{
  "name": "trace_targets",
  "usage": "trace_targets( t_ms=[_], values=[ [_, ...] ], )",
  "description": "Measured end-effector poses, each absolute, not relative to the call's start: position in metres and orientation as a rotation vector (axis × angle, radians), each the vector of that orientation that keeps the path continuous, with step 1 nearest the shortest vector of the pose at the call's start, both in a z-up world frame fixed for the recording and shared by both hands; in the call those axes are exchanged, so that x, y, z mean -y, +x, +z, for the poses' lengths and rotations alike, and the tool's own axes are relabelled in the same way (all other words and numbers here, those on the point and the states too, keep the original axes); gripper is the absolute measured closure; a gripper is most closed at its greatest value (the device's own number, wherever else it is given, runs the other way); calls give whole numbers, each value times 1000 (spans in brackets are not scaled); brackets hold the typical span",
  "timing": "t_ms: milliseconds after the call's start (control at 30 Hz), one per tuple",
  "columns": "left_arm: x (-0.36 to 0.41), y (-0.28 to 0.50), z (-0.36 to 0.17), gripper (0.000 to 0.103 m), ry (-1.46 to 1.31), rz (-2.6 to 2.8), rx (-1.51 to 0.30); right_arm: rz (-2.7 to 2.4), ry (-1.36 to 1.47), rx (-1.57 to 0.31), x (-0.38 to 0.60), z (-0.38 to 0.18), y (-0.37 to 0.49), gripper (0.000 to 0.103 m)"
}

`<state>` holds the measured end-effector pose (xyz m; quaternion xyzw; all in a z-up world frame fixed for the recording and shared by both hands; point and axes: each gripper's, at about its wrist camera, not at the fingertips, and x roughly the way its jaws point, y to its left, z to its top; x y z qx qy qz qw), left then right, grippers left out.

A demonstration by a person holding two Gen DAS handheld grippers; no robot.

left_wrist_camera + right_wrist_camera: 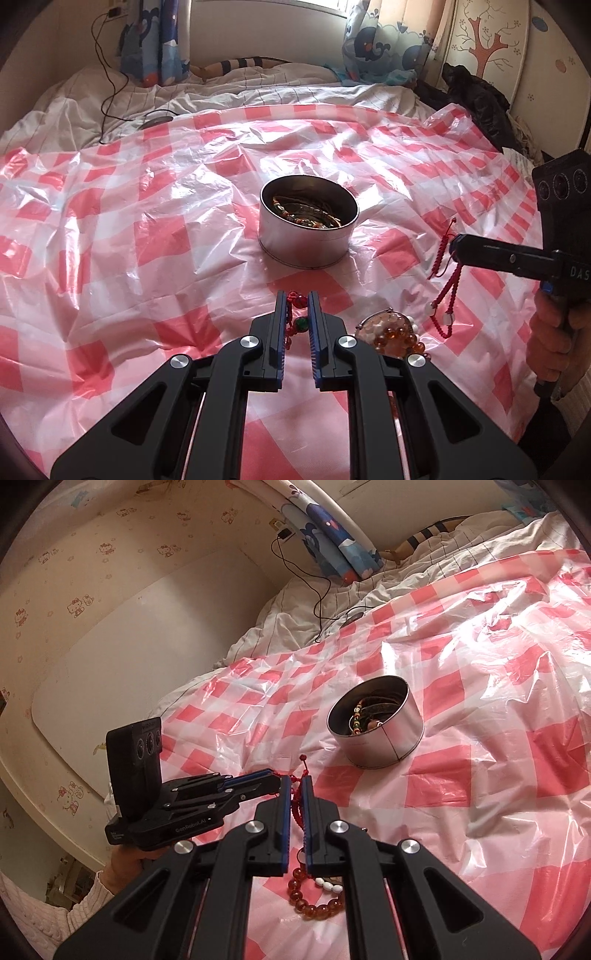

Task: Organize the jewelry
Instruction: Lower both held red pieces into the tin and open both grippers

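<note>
Amber bead bracelet (317,904) flat below; right claw (295,781) pinching red cord bracelet (445,280) — hangs vertical.

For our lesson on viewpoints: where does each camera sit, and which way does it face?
Left wrist: on the left tool, facing the metal tin and window curtains; right tool and hand show.
Right wrist: on the right tool, facing the tin and papered wall; left tool and sleeve show.
Shared: tin, checked plastic sheet, amber bead bracelet.
</note>
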<state>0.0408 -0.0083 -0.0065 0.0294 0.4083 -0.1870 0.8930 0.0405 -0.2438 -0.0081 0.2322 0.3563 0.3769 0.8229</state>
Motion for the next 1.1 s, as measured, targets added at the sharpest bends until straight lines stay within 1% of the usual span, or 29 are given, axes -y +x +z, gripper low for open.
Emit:
trace_targets(
  t_ms=[333,667,1100],
  values=[
    [14,37,13,93,116,-339,-779,800,574,-716,259,-3,46,96],
    [22,38,27,93,122,-344,-741,779,592,-692,267,5,50,96],
    [36,70,46,93,55,-383,-686,764,623,-619,274,26,63,96]
  ],
)
